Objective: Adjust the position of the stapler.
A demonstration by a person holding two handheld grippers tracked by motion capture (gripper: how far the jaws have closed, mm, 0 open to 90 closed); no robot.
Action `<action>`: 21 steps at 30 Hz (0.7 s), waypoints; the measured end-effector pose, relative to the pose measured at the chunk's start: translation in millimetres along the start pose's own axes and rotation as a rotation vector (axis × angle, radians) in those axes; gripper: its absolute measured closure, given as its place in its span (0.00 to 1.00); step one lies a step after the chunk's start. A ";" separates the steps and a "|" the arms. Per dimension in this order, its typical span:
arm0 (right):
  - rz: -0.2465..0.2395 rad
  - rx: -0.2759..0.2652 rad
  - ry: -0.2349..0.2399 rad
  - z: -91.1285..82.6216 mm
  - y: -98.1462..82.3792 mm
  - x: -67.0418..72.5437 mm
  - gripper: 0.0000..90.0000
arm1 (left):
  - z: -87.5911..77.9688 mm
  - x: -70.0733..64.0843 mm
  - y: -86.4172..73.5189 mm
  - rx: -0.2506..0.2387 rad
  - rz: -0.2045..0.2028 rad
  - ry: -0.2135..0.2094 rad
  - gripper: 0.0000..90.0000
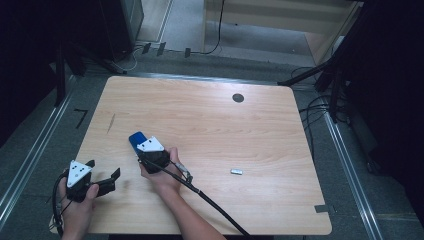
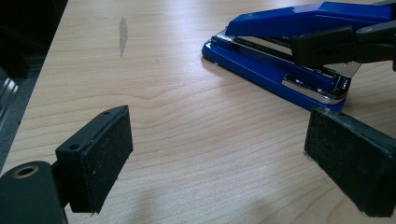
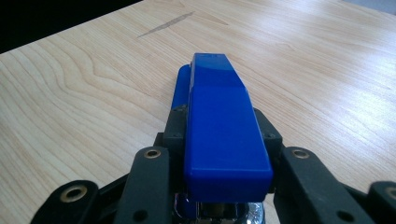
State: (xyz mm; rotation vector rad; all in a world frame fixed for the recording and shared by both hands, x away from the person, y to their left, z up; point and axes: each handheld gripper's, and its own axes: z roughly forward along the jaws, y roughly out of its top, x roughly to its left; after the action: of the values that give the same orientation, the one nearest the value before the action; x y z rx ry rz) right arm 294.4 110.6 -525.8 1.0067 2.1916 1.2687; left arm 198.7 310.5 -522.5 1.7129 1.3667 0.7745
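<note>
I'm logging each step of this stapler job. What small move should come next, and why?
Probably bring the left tool across to the stapler: the right tool already clamps its sides on the table, while the left one stands open and empty beside it.

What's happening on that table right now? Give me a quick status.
Right gripper shut on blue stapler, stapler on table. Left gripper open, empty, beside it. Small metal piece lies apart, not in the way.
</note>
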 end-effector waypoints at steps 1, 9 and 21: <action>0.004 -0.002 -0.003 -0.6 -0.5 0.0 0.75 | 0.0 -0.1 0.0 0.000 0.000 0.000 0.09; 0.002 -0.006 -0.019 -7.2 -5.0 -5.2 0.75 | 0.2 -0.2 0.1 0.001 0.002 0.002 0.09; 0.014 -0.017 -0.050 -25.2 -11.7 -21.4 0.75 | 0.3 -0.5 0.2 0.004 0.005 0.003 0.09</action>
State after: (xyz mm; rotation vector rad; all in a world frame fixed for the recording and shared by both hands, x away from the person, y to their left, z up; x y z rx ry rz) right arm 287.4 76.3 -523.4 1.0375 2.1360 1.2529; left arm 198.9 310.0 -522.5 1.7196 1.3676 0.7782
